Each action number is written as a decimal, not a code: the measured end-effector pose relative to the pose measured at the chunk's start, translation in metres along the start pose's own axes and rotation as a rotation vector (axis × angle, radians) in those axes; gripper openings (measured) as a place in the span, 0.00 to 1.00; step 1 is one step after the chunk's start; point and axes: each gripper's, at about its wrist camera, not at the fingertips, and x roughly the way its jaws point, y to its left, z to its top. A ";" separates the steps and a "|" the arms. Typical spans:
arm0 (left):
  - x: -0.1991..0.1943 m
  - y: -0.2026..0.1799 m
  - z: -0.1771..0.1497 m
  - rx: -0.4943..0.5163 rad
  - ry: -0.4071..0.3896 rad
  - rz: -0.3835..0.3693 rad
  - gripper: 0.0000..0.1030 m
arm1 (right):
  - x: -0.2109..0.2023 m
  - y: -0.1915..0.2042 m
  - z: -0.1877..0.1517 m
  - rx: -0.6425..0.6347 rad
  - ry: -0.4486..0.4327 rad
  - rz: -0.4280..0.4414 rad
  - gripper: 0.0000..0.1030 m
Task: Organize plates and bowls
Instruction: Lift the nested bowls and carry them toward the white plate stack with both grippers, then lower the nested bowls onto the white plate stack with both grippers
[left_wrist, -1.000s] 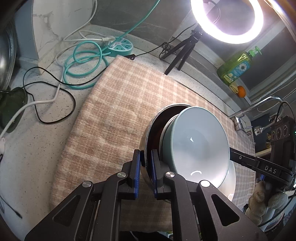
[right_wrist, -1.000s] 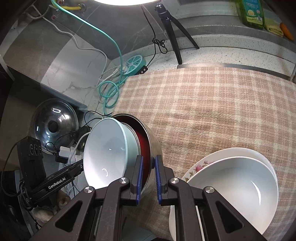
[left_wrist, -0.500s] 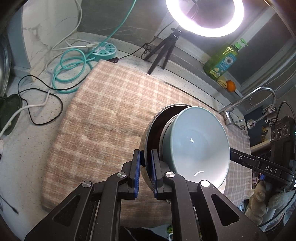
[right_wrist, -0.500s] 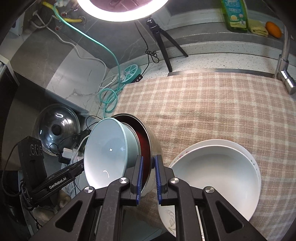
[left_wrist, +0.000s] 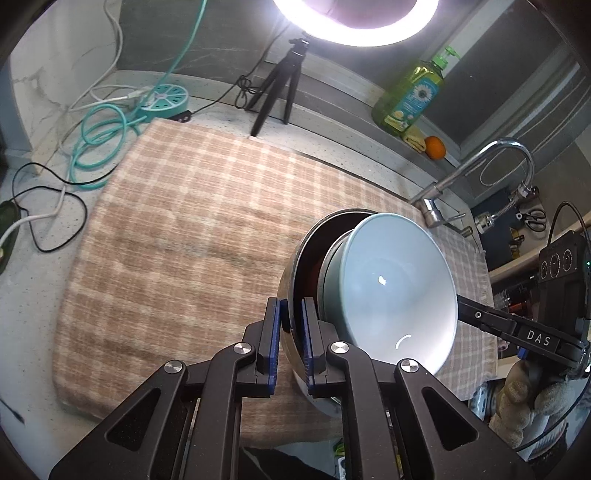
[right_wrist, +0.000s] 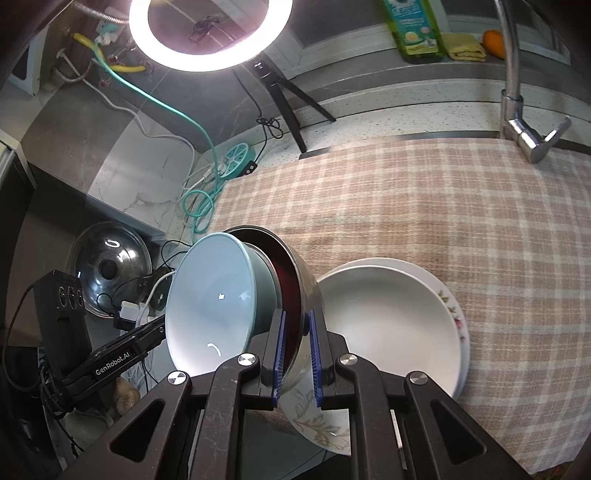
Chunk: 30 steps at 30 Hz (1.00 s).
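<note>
- Left wrist view: the left gripper is closed on the rim of the metal bowl, with a narrow gap between its fingers. The blue bowl sits nested inside, just right of the fingers and tilted toward the camera. Both bowls are held above the checked cloth.
- Keep both grips level and lower slowly, so the nested bowl does not slide out.
- Right wrist view: the right gripper clamps the same metal bowl rim from the opposite side. The blue bowl lies left of the fingers. The white dish rests on a floral plate just right of them, the likely stacking spot.
</note>
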 end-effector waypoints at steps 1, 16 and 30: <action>0.002 -0.004 -0.001 0.004 0.002 -0.002 0.09 | -0.003 -0.004 -0.001 0.004 -0.001 -0.002 0.11; 0.024 -0.046 -0.017 0.032 0.033 -0.016 0.09 | -0.028 -0.052 -0.016 0.045 -0.005 -0.026 0.11; 0.038 -0.061 -0.027 0.032 0.055 -0.002 0.09 | -0.029 -0.074 -0.024 0.055 0.020 -0.031 0.11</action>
